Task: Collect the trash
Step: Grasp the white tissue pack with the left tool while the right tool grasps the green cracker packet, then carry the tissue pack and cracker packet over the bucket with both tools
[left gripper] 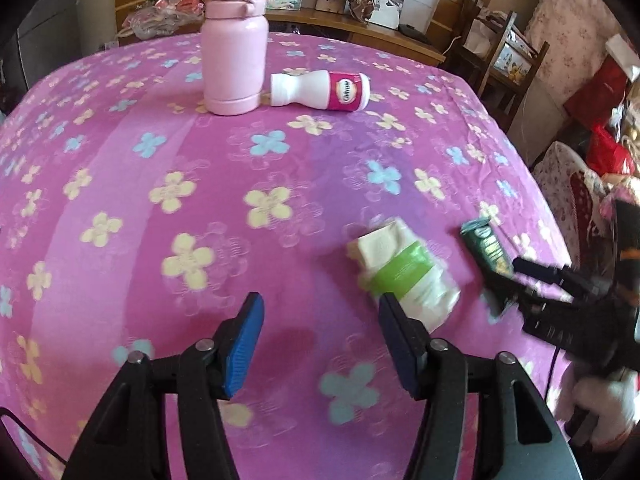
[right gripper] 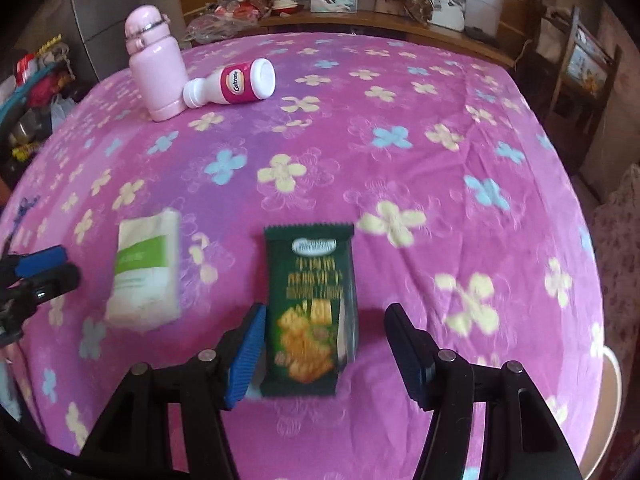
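Parted right gripper [right gripper: 324,354] fingers around flat dark-green cracker packet [right gripper: 310,308], zigzag-edged, unpinched.

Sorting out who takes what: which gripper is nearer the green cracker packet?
Right. The right gripper has the cracker packet between its open jaws; the left gripper sits beyond the tissue pack.

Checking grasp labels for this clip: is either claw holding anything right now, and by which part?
Nothing is held. The right claw stands open around the green snack packet; the left claw is open beside the tissue pack.
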{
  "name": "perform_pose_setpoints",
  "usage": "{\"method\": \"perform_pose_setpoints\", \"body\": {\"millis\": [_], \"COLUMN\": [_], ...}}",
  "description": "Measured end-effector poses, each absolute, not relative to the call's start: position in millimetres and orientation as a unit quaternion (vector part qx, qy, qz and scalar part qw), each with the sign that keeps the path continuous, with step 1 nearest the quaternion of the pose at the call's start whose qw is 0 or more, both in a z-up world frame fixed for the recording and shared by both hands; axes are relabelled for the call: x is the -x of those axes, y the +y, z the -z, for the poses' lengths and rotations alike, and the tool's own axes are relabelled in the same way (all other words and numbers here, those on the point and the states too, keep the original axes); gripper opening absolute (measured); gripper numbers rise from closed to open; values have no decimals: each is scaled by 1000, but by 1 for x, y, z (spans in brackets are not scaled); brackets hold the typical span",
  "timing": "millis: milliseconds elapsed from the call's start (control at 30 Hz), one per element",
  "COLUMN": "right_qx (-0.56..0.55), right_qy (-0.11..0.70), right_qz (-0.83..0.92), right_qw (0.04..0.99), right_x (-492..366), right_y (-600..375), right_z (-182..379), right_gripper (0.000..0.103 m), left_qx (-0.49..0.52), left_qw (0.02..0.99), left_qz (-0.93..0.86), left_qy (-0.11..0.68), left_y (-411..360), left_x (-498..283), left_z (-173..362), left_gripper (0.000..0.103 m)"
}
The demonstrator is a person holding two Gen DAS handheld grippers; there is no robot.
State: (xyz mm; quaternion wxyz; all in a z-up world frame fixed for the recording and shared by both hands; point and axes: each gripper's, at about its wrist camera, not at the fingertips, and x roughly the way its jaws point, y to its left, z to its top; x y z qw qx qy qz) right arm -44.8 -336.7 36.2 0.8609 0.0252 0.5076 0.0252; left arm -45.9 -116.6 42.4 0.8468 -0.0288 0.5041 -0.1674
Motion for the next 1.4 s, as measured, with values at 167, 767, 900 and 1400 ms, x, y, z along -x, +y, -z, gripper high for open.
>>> {"method": "perform_pose_setpoints", "body": {"millis": [167,767,900,1400], "right_qx": [-28,-67,-82,-109], "right_qy": [493,456,446,421], "right_qz": [-31,-38,-43,-7], "right_qw": [869,887,890,900], "right_x": [44,95,111,169], "right_y": [-334,-376,-382,-434], "right_z": [-36,-50,-57,-79], "right_gripper": [65,35,35,35], "left_qx": [52,-2,-1,-39], "left_qw": [849,865,861,856], "left_qz": [155,140,169,244], "left_qy": [502,482,479,453], "left_y": [-144,-190,-191,-272], "left_x": [35,37,54,109], "left_z": [-39,-23,-33,-63], "left_gripper": [71,21,18,18]}}
